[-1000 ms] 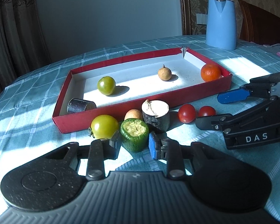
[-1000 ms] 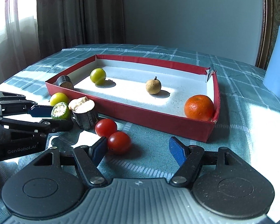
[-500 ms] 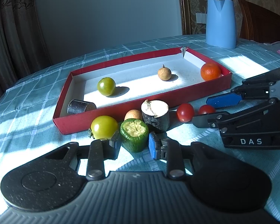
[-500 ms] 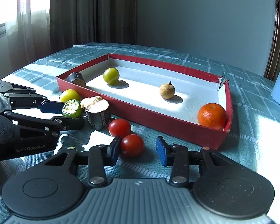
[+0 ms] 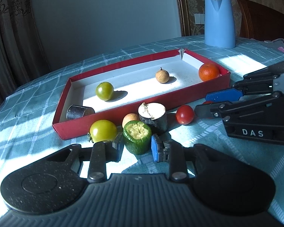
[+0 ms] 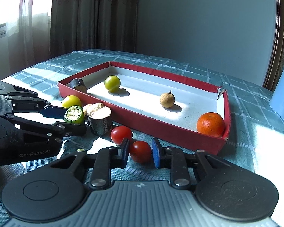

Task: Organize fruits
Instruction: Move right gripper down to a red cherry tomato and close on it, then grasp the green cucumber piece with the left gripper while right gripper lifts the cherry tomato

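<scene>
Left claw [image 5: 136, 148]: clamped on the green cut gourd stub with a pale seedy top [image 5: 137, 139], which stands on the surface just in front of the tray.
Right claw [image 6: 140, 152]: its jaws have just been closing and now pinch the nearer small red cherry tomato [image 6: 140, 151], which rests on the surface.
Beside the right claw: a second red cherry tomato [image 6: 121, 134] touches the held one on its far left side.
Beside the left claw: a yellow-green tomato [image 5: 103, 130], a small tan round fruit [image 5: 130, 118] and a dark-barked stump with a pale cut top [image 5: 153, 117] crowd against the tray's near wall.
Shallow red cardboard tray with a white floor [image 5: 179, 99]: holds a green tomato [image 5: 104, 91], a brown longan with a stem [image 5: 162, 76], an orange mandarin [image 5: 208, 72] in the right corner and a dark cylinder lying on its side [image 5: 79, 111] in the left corner.
Surface [image 5: 24, 113]: teal checked cloth, streaked with sunlight.
Far right: a light blue plastic jug [image 5: 219, 21], upright.
</scene>
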A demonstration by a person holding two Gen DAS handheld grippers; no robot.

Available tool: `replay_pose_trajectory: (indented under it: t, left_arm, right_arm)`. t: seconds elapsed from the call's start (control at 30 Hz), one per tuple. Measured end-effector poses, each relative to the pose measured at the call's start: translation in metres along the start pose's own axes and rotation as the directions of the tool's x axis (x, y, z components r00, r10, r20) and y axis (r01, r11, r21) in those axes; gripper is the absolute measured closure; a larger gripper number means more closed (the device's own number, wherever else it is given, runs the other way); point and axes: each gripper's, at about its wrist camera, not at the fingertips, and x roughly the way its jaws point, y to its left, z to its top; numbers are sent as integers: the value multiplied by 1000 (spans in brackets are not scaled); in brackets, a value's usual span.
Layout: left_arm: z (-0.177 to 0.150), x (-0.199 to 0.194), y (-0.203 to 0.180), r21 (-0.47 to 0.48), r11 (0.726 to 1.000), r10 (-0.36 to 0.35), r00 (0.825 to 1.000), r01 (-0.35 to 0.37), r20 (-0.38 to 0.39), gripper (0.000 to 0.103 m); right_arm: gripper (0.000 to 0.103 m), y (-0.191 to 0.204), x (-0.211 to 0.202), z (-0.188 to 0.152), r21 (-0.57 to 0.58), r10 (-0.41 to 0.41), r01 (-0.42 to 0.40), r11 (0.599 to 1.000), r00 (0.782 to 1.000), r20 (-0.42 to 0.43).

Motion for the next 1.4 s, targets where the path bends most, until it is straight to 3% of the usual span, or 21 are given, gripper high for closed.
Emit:
replay_pose_trajectory:
  t: [0.27,0.63,0.87,1.0,1.4]
  left_arm:
    - [0,-2,2,-11,1000,4,1000,-4,5,76]
    - [1,-19,4,-33,999,-16,997,18,82,76]
    - [8,-18,16,-94,994,-39,996,47,83,76]
    - [15,-16,19,-97,995,-18,995,27,94,76]
    - [59,26,14,-106,994,15,996,-6,87,76]
  right_arm:
    - [79,-2,-3,0,14,-25,25,1000,999,23]
    - [79,-7,-14,3,51,-99,94,994,990,99]
    - [79,-15,-12,14,57,-145,139,989,983,114]
    - [79,-20,-9,26,56,-169,163,985,977,128]
    - [79,-41,41,42,101,-191,187,977,981,29]
